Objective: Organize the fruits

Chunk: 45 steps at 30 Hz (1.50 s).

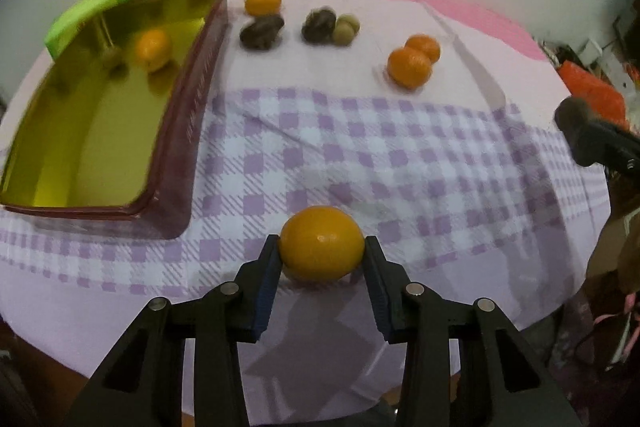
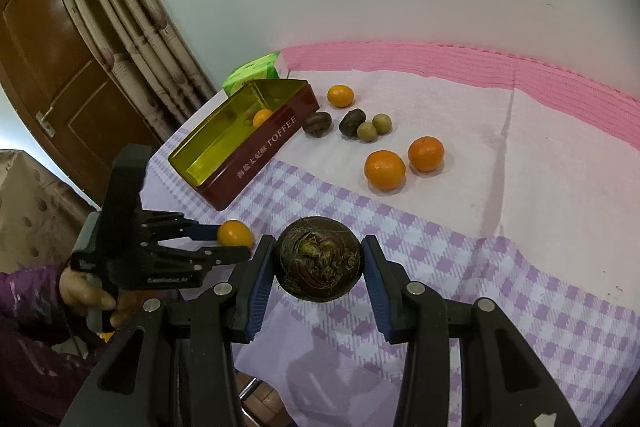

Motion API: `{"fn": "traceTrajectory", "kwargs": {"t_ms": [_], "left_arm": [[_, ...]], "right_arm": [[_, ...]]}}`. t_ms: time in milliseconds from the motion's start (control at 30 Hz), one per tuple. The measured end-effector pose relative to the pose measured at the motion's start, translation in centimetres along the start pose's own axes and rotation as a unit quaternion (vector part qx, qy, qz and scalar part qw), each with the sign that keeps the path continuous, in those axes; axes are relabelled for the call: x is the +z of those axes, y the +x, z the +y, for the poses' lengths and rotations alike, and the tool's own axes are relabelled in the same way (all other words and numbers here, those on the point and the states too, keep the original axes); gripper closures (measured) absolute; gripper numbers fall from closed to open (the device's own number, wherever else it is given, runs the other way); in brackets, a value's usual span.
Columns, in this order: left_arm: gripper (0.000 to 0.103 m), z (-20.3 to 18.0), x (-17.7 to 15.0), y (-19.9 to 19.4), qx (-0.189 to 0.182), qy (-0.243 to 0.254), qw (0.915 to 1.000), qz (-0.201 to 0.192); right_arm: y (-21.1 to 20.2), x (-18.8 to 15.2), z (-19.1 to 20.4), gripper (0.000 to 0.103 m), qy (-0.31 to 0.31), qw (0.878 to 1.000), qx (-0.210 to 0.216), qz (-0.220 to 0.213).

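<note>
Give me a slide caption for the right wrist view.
Right gripper clamps a dark water chestnut above the checkered tablecloth; toffee tin behind.

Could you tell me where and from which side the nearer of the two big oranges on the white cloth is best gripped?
Grip the nearer big orange across its widest middle, coming down from above and slightly from the front. It is round, so any diameter would serve, but the second big orange sits close behind on its right, so the fingers should probably close along the line that avoids that neighbour.
</note>
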<state>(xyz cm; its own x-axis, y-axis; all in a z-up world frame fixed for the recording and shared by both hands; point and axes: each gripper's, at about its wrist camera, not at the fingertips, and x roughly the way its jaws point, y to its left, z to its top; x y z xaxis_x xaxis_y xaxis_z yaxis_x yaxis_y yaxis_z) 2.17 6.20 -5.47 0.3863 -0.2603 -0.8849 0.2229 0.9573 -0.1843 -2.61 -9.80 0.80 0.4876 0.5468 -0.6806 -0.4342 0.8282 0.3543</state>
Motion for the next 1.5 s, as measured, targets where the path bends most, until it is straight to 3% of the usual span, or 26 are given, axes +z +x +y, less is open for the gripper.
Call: {"fn": "traceTrajectory", "kwargs": {"t_ms": [200,400,633,833,1100,1500], "left_arm": [[0.061,1.3,2.1,-5.8,0.002,-0.032,0.9971,-0.068],[0.061,5.0,5.2,-7.8,0.037,-0.062,0.9940,-0.081],[0.061,10.8,7.4,-5.4,0.075,-0.088,0.9918,-0.054],[0.061,14.4,8.2,-2.4,0.103,-0.083,0.9903,-0.042],[0.061,16.4,9.5,0.4,0.145,-0.064,0.9869,-0.030],[0.061,18.2,11.0,2.9,0.176,-0.054,0.9829,-0.006]], "right_arm": [[-0.1,0.0,0.3,0.063,-0.002,1.000,-0.002,-0.002],[-0.3,0.1,0.9,0.063,-0.006,1.000,0.000,-0.008],[-0.3,0.3,1.2,0.063,-0.008,1.000,-0.003,-0.009],[-0.2,0.6,1.1,0.063,-0.011,1.000,-0.006,-0.007],[0.3,0.7,1.3,0.063,-0.014,1.000,-0.008,0.001],[0.8,0.7,1.8,0.063,-0.019,1.000,-0.010,0.007]]}}
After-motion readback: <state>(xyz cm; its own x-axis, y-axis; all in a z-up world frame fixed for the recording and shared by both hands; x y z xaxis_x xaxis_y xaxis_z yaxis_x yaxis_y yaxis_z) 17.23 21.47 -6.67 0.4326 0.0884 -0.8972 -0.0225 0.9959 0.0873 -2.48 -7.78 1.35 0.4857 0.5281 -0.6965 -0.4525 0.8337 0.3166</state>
